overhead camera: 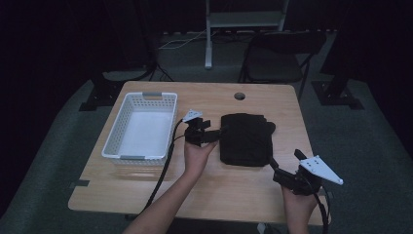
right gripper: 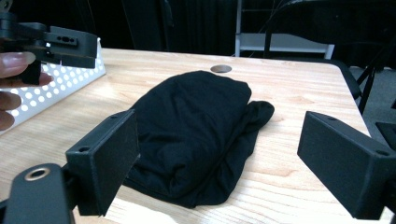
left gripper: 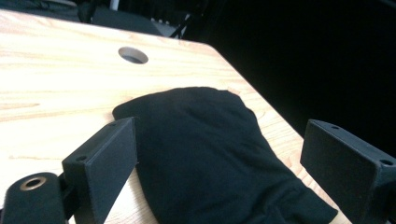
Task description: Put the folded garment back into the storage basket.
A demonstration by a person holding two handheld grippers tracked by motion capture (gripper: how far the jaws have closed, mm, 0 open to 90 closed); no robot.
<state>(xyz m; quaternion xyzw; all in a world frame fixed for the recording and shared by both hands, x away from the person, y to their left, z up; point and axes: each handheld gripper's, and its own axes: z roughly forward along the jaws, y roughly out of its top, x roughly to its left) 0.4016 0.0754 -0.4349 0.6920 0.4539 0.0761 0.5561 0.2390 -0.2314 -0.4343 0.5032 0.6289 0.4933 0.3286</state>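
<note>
A folded black cloth (overhead camera: 246, 138) lies in the middle of the wooden table (overhead camera: 229, 190). My left gripper (overhead camera: 213, 136) sits at the cloth's left edge, jaws wide apart; in the left gripper view the cloth (left gripper: 205, 154) lies between and beyond them, and neither jaw presses on it. My right gripper (overhead camera: 273, 163) is at the cloth's near right corner, also open. In the right gripper view the cloth (right gripper: 196, 126) bulges just ahead of the spread jaws, and the left gripper (right gripper: 51, 44) shows at the upper left with the fingers of a hand.
A white perforated basket (overhead camera: 141, 127) stands empty on the table's left part, close to the left hand. A round cable hole (overhead camera: 239, 95) is near the far edge. A dark chair (overhead camera: 277, 58) and a stand are behind the table.
</note>
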